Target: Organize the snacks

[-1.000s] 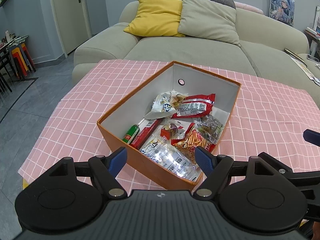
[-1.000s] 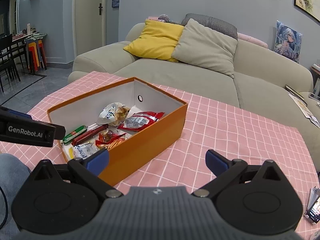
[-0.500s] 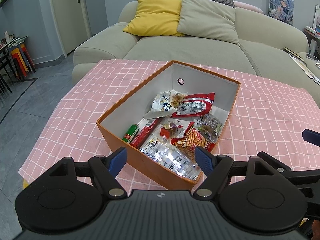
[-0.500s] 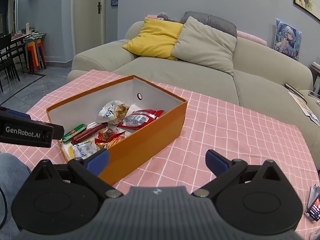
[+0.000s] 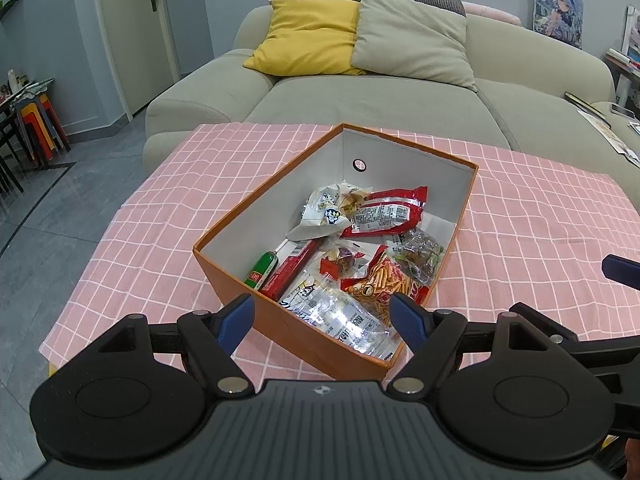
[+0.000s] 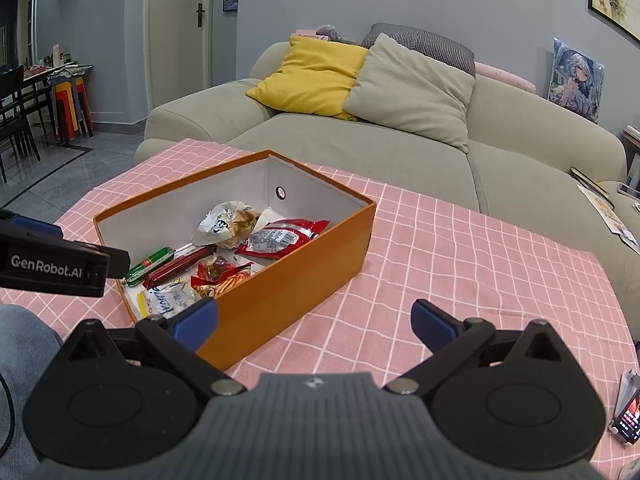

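Orange cardboard box [image 5: 320,336] sits on the pink checked tablecloth [image 5: 168,208], its long axis running from near left to far right, with the snacks [image 5: 360,248] all lying jumbled inside. Left gripper [image 5: 322,316] and right gripper [image 6: 314,320] are held spread and empty near it. Either a finished gathering or a pending sorting is suggested, so no next move can be fixed.

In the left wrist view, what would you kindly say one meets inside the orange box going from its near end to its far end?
Clear white packet → orange stick-snack bag → red packet with white label → round hole in the far wall.
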Motion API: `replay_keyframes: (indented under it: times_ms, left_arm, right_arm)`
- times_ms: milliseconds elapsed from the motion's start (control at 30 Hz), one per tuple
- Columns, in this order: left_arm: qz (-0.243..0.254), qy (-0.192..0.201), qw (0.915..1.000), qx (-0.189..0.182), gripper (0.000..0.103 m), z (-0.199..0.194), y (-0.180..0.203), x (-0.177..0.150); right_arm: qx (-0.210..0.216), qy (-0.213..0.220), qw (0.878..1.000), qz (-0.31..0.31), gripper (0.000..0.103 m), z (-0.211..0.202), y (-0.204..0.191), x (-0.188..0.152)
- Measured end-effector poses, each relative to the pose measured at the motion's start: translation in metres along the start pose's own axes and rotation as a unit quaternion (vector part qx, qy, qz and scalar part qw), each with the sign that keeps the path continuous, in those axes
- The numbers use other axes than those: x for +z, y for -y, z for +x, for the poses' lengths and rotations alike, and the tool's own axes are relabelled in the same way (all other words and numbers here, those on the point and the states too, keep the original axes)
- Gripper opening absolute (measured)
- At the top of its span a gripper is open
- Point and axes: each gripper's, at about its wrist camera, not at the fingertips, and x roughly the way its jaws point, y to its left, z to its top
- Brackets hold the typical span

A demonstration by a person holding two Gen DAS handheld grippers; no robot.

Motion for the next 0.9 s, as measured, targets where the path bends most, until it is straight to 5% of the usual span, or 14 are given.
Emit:
replay_keyframes:
  times_ms: [900]
  left_arm:
    - [0.022, 0.01, 0.9997, -0.003, 0.09, -0.0045, 0.0038, 0.0008]
  right_arm:
    - [0.004, -0.011, 1.0, 0.004, 0.099, 0.0019, -0.0011, -0.0013]
